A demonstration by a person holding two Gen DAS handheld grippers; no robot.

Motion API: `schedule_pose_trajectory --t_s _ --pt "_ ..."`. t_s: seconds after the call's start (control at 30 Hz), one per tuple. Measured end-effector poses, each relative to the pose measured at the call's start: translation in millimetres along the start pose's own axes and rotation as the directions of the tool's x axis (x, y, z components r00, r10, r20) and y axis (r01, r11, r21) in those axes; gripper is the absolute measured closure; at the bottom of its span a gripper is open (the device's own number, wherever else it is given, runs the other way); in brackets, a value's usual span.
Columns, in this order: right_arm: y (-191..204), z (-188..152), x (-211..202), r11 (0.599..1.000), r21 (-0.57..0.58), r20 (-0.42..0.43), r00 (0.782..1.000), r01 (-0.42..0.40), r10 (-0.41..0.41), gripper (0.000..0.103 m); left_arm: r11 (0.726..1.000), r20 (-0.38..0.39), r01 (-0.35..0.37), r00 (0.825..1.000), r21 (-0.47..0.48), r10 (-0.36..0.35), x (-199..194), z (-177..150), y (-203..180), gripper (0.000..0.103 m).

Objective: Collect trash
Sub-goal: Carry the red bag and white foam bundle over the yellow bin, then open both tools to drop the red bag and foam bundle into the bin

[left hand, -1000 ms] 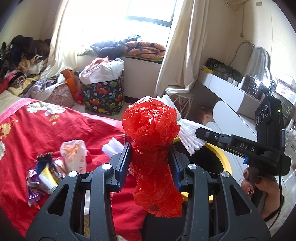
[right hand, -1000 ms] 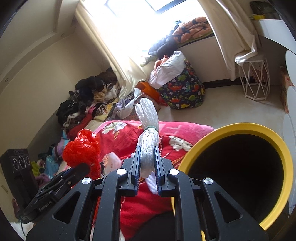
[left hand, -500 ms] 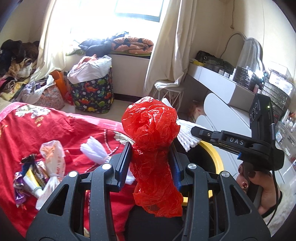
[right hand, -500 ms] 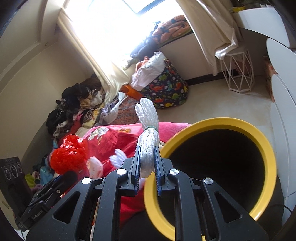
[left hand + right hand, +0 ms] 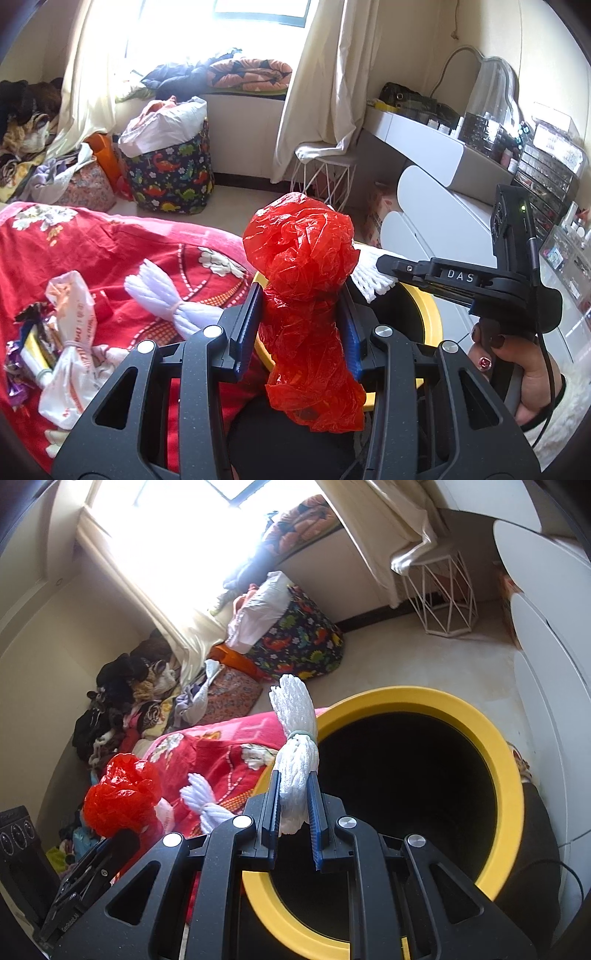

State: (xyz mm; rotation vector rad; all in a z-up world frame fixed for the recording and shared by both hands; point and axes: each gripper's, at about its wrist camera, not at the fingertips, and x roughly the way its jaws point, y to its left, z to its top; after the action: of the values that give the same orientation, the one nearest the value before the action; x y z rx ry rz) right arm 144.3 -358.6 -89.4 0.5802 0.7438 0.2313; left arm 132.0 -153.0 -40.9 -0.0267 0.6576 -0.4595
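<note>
Bedroom: yellow bin (image 5: 491,760) nearer (both grippers loaded).

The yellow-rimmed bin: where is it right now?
In the right wrist view the yellow-rimmed bin fills the lower right, beside the red blanket, its mouth just beyond the right gripper clamped on a white foam net.
</note>
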Motion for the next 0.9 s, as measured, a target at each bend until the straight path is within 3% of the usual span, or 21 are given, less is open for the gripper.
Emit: schedule_pose_trajectory --t_s 0.33,0.43,0.5,0.53,0.57,0.63,0.77,0.9 --pt "-23 -3 -1 0.998 0.049 -0.027 0.999 0.041 -0.040 0.089 1.000 -0.047 0.023 0.999 0.001 -0.023 30 -2 -10 0.071" --pt "-29 -1 -2 0.996 0.068 -0.030 0.998 0.064 -0.062 0.085 0.999 -0.055 0.037 0.998 -0.004 -0.037 40 -2 -13 0.071" --pt "-35 -1 -4 0.993 0.093 -0.032 0.997 0.074 -0.072 0.071 0.999 -0.058 0.040 0.998 -0.007 -0.040 47 -1 -14 0.068" --pt "-39 -1 -5 0.991 0.110 -0.029 0.997 0.075 -0.072 0.055 0.999 -0.062 0.043 0.997 -0.008 -0.043 50 -1 -15 0.057" --pt "-41 -1 -6 0.990 0.120 -0.024 0.997 0.078 -0.075 0.050 0.999 -0.063 0.039 0.997 -0.010 -0.040 53 0 -14 0.041" --pt "-42 -1 -9 0.989 0.122 -0.015 0.997 0.080 -0.079 0.050 0.999 -0.049 0.028 0.998 -0.016 -0.029 53 -1 -12 0.023" --pt "-35 0 -14 0.992 0.098 0.026 0.997 0.073 -0.076 0.037 1.000 -0.020 -0.009 1.000 -0.016 0.009 43 -3 -7 0.011" --pt "-21 0 -17 0.997 0.047 0.055 0.996 0.064 -0.067 0.036 0.999 0.017 -0.040 0.999 -0.007 0.040 28 -4 -3 0.011"
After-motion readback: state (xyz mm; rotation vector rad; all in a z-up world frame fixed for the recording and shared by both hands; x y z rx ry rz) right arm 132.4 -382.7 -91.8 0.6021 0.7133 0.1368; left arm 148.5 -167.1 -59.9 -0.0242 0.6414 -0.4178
